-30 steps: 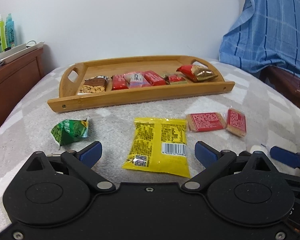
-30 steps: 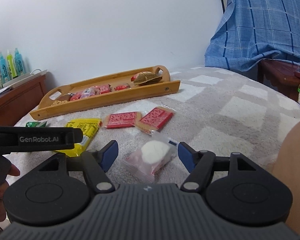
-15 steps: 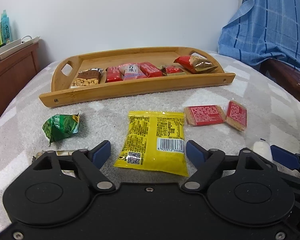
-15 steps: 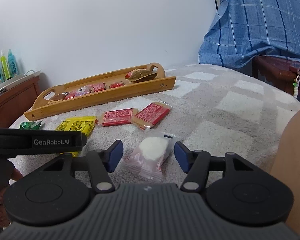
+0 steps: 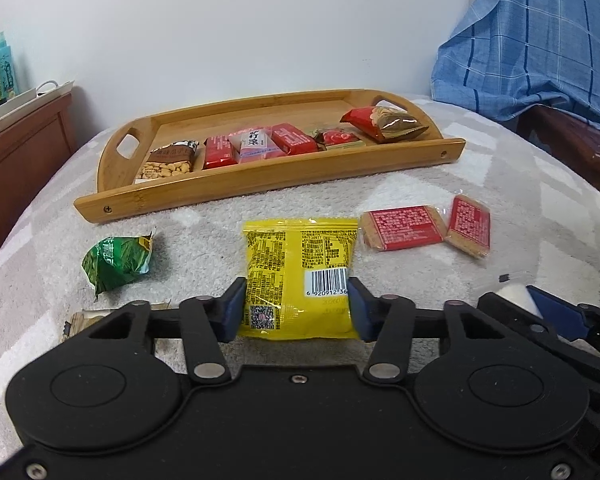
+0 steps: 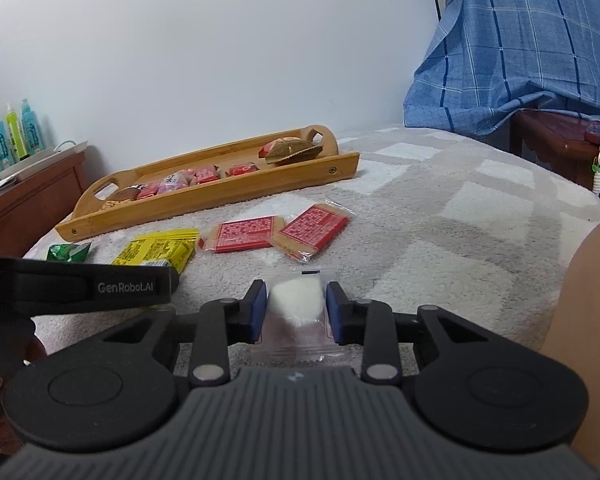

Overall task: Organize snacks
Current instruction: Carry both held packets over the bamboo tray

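My left gripper (image 5: 296, 304) is shut on the near end of a yellow snack bag (image 5: 300, 264) that lies on the grey blanket. My right gripper (image 6: 296, 308) is shut on a clear packet with a white cake (image 6: 296, 300) inside. A wooden tray (image 5: 260, 184) stands at the back with several snacks in it, among them a peanut pack (image 5: 168, 162) and a red-brown bag (image 5: 384, 122). Two red cracker packs (image 5: 404, 228) (image 5: 470, 224) lie right of the yellow bag. A green packet (image 5: 116, 264) lies to its left.
A wooden bedside cabinet (image 5: 16, 160) with bottles (image 6: 16, 128) stands at the left. A blue checked cloth (image 5: 540, 40) hangs over dark furniture at the right. A small wrapper (image 5: 80, 320) peeks out under the left gripper. My forearm (image 6: 588, 320) shows at the right.
Both grippers moved forward and closed: the left jaws came in onto the yellow bag, the right jaws came in onto the white cake packet.
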A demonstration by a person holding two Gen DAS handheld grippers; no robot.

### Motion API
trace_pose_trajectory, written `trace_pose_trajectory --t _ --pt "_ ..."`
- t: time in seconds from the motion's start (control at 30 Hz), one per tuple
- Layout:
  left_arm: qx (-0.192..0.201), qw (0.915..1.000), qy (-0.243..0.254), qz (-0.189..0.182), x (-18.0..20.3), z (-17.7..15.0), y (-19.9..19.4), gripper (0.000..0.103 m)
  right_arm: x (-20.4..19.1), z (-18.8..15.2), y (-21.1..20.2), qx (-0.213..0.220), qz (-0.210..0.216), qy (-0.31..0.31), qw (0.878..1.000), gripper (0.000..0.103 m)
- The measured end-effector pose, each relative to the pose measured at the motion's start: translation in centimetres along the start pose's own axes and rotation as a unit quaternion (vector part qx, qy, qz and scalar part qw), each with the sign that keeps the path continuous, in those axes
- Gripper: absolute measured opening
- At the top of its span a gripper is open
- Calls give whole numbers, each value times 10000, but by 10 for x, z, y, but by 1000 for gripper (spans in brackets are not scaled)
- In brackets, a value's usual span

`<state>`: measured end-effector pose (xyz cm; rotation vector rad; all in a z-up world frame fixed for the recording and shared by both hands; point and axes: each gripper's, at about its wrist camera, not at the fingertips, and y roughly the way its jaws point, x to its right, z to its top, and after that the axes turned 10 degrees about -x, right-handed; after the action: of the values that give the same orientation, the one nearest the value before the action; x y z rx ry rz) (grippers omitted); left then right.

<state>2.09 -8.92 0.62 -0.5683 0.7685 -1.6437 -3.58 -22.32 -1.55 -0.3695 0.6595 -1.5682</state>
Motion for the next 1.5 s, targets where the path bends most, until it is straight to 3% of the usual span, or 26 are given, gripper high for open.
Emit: trace_pose_trajectory --t 0.3,0.8,1.03,1.13,1.33,1.5 --pt "133 9994 -312 -67 -11 8 -19 47 2 13 -7 126 308 -42 9994 36" --pt "316 9975 -633 -57 -27 73 -30 46 20 102 17 570 816 76 9950 36" --pt "426 9969 -666 -18 -26 117 -19 46 25 152 45 715 1158 103 9906 36" --pt "467 9968 -645 18 -23 136 -12 46 26 172 59 754 1084 93 9912 36" --pt "507 9957 -763 -123 -23 172 7 46 37 200 94 519 1299 329 9896 36" --pt "457 9943 -910 -308 -23 197 30 47 34 217 116 366 1416 88 9892 36"
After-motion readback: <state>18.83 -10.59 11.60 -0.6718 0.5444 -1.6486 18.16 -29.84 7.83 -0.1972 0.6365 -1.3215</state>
